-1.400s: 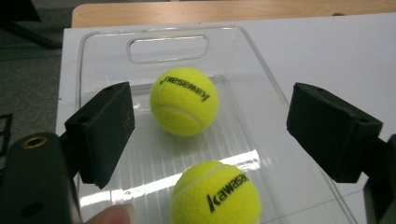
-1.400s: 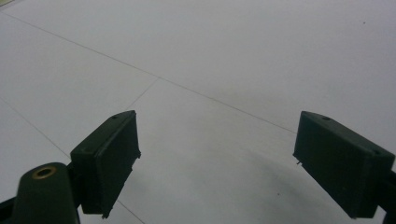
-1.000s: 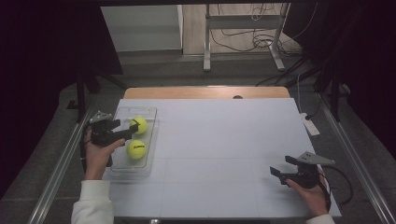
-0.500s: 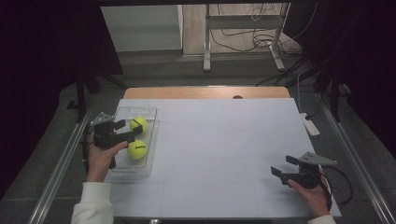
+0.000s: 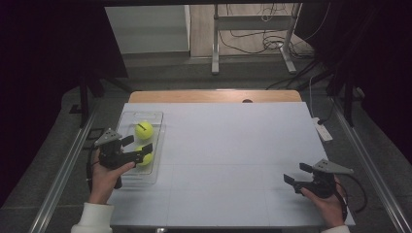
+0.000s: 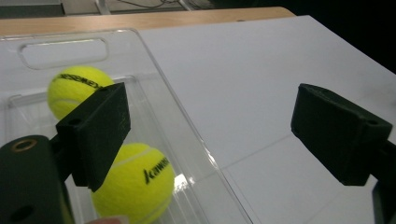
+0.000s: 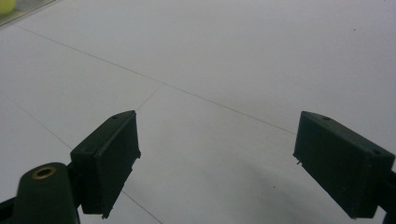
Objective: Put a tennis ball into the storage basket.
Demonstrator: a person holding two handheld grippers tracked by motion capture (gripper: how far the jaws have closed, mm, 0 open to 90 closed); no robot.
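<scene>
Two balls lie in the clear tray [image 5: 127, 121] by my left gripper [image 5: 134, 148]. In the high view, the far ball [image 5: 144, 129] sits just beyond the tips of that gripper, toward the tray's handle end, and the near ball [image 5: 145, 158] lies right under and beside the gripper's nearer jaw, partly hidden by it. My left jaws have just been opening and now stand spread wide, with nothing pinched between them.

Along my left gripper view, the near ball [image 6: 135, 182] lies low behind the left-hand jaw, close to it, resting on the tray floor against the tray's side wall [image 6: 187, 140]. The far ball [image 6: 74, 91] sits farther ahead, past the same jaw, near the handle slot. The right-hand jaw hangs outside the tray, over the white table [image 6: 261, 84], so the tray wall runs through the gap between my jaws. Whether the left-hand jaw touches the near ball I cannot tell.

My right gripper [image 5: 297, 174] is well apart from the tray, over the bare table near its own corner, held in my right hand [image 5: 330, 204]. Its jaws are spread wide too, gripping nothing; between them in the right gripper view is plain table [image 7: 219, 70], with a sliver of a ball [image 7: 6, 5] far off ahead to the left.
</scene>
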